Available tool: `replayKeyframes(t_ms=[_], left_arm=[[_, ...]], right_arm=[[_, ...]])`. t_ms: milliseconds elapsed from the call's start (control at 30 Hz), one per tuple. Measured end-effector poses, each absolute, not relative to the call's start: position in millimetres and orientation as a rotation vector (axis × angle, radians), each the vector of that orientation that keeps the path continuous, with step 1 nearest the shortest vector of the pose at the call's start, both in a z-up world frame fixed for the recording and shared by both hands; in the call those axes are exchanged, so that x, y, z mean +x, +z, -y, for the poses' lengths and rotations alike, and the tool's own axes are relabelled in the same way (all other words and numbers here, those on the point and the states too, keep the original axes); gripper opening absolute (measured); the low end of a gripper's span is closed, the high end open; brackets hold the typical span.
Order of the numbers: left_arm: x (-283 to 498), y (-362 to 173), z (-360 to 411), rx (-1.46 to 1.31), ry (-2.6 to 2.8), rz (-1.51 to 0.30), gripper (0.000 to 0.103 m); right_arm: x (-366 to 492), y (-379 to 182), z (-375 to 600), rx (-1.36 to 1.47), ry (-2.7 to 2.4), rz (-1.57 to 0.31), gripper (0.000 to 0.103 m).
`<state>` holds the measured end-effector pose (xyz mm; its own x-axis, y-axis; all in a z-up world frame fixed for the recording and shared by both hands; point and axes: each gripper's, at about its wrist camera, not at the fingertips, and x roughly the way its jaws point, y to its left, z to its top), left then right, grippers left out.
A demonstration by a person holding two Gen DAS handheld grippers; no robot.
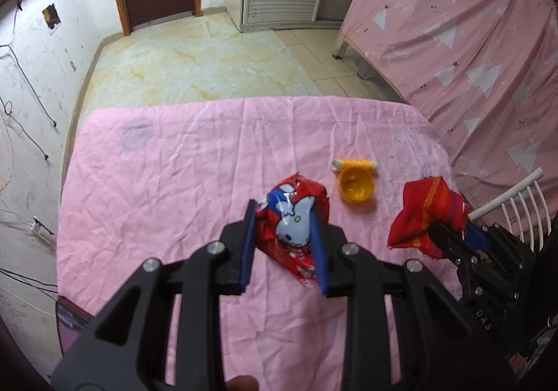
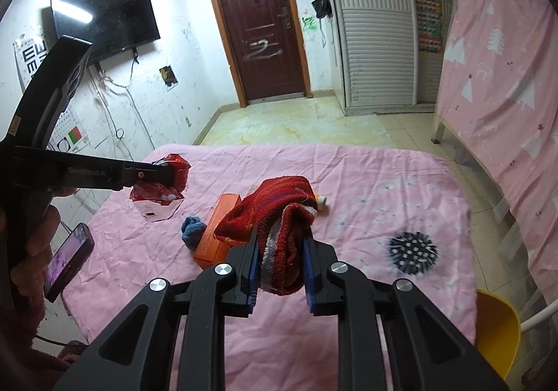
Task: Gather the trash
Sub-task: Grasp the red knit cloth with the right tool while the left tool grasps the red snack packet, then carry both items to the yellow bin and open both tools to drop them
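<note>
Room: tiled floor (image 1: pixel 195 63), dark red door (image 2: pixel 259 21), wall-mounted television (image 2: pixel 104 20), white louvred wardrobe (image 2: pixel 375 25), and a pink tree-print curtain (image 1: pixel 460 42) along the right side.
Surface: a table under a creased pink cloth (image 1: pixel 181 161); the cloth carries a dark spiky print (image 2: pixel 413 251) near its right edge.
Left tongs (image 1: pixel 284 246): clamped on the red cartoon snack wrapper (image 1: pixel 291 227), which sits between the two blue pads, its free end sticking out beyond the tips above the cloth.
Right tongs (image 2: pixel 280 267): clamped on a bunched red knitted cloth (image 2: pixel 279 213), pinched between the blue pads, its bulk spilling forward and left over the tips.
Wrappers: one, in the left tongs, toward the cloth's left side seen from the right wrist view.
Red cloths: one.
Orange box (image 2: pixel 218 227): one, lying flat just left of the right tongs, partly under the red cloth.
Orange cup (image 1: pixel 356 184): one, mouth up, with a small orange-and-white tube (image 1: pixel 354 164) touching its far rim.
Blue knitted scrap (image 2: pixel 193 230): one, beside the box.
Clear film piece (image 2: pixel 157 208): one, flat beneath the held wrapper.
Phone (image 2: pixel 68 260): one, at the left edge, screen lit.
</note>
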<state>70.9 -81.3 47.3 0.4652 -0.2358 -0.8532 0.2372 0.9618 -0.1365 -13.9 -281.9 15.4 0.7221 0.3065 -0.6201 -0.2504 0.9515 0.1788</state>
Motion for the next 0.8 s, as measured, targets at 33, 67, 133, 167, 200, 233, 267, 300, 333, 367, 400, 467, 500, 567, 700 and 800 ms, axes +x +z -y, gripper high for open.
replayKeyframes(t_ms=[33,67,133,167,200,233,267,300,333,367,400,467,500,567,700,800], left_arm=[[68.0,49.8,84.5,0.007,-0.295,-1.042,0.026],[65.4,51.8,87.5,0.012,-0.299,-1.038,0.026],[60.7,55.1,96.1,0.024,-0.31,-1.031,0.026],[58.8,56.5,100.3,0.03,-0.314,-1.028,0.026],[56.3,57.5,104.7,0.035,-0.319,-1.026,0.026],[54.1,58.8,110.6,0.042,-0.325,-1.024,0.026],[52.0,59.6,115.8,0.049,-0.33,-1.022,0.026],[49.8,60.8,122.4,0.057,-0.336,-1.02,0.026],[48.6,61.2,126.8,0.062,-0.341,-1.019,0.026],[46.7,61.5,132.8,0.069,-0.346,-1.018,0.026],[45.0,61.7,138.1,0.076,-0.351,-1.016,0.026],[41.4,62.1,151.1,0.092,-0.363,-1.014,0.026],[40.0,61.8,156.5,0.097,-0.369,-1.015,0.026],[35.1,61.3,173.0,0.115,-0.385,-1.015,0.026],[25.4,59.4,204.4,0.153,-0.423,-1.013,0.026],[19.1,56.8,227.2,0.175,-0.452,-1.015,0.027]], right_arm=[[-17.5,17.3,286.0,0.09,0.304,-0.692,0.014],[-20.8,18.6,288.2,0.094,0.299,-0.686,0.014],[-26.7,21.9,295.5,0.107,0.291,-0.671,0.014],[-29.1,23.4,297.8,0.114,0.286,-0.665,0.014],[-31.3,23.7,301.9,0.121,0.281,-0.66,0.014],[-34.3,24.5,307.6,0.129,0.274,-0.655,0.014],[-36.9,24.8,311.4,0.135,0.267,-0.651,0.014],[-39.7,25.0,316.5,0.141,0.261,-0.646,0.014],[-43.5,25.1,323.3,0.15,0.252,-0.641,0.014],[-45.3,24.8,326.0,0.155,0.247,-0.639,0.014],[-48.3,24.3,332.0,0.162,0.239,-0.635,0.014],[-54.2,22.8,344.7,0.175,0.223,-0.628,0.014],[-56.0,21.6,350.3,0.181,0.217,-0.626,0.014],[-63.0,19.1,365.0,0.197,0.197,-0.62,0.014],[-75.6,14.7,395.1,0.232,0.154,-0.607,0.014],[-85.4,8.9,418.4,0.257,0.114,-0.604,0.014]])
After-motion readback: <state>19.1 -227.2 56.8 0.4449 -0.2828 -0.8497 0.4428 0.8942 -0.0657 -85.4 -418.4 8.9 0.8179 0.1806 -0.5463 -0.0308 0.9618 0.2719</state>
